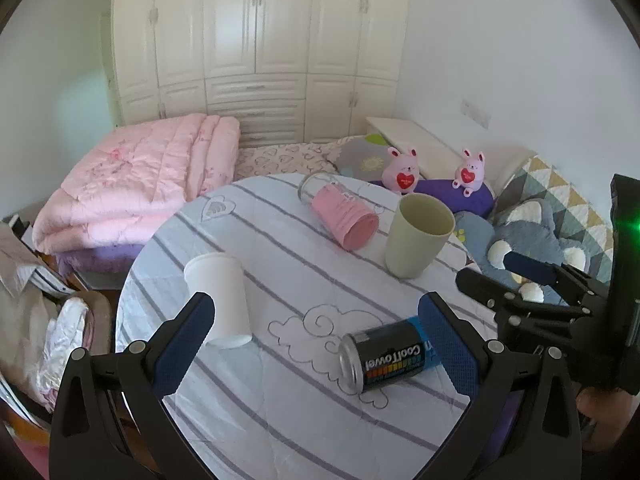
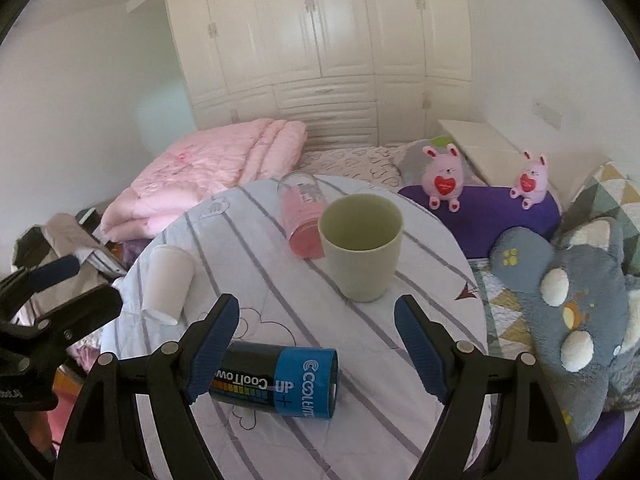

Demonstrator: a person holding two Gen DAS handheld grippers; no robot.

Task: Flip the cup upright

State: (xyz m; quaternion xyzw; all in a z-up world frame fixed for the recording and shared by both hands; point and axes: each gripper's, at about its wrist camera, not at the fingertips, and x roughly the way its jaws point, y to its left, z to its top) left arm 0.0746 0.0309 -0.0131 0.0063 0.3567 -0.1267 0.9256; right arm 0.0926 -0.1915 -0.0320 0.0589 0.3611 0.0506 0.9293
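A pale green cup [image 1: 416,236] [image 2: 362,246] stands upright, mouth up, on the round striped table [image 1: 280,400] [image 2: 380,380]. A white paper cup [image 1: 220,300] [image 2: 166,282] stands upside down at the table's left. A pink-sleeved glass [image 1: 340,212] [image 2: 302,216] lies on its side behind the green cup. My left gripper [image 1: 316,326] is open and empty above the near table, the white cup by its left finger. My right gripper [image 2: 316,320] is open and empty, in front of the green cup.
A black and blue "CoolTowel" can [image 1: 388,354] [image 2: 276,378] lies on its side near both grippers. A folded pink quilt [image 1: 132,184], two pink plush rabbits [image 2: 444,178], a grey plush [image 2: 568,300] and a purple cushion [image 2: 500,212] surround the table. Wardrobe [image 1: 256,40] behind.
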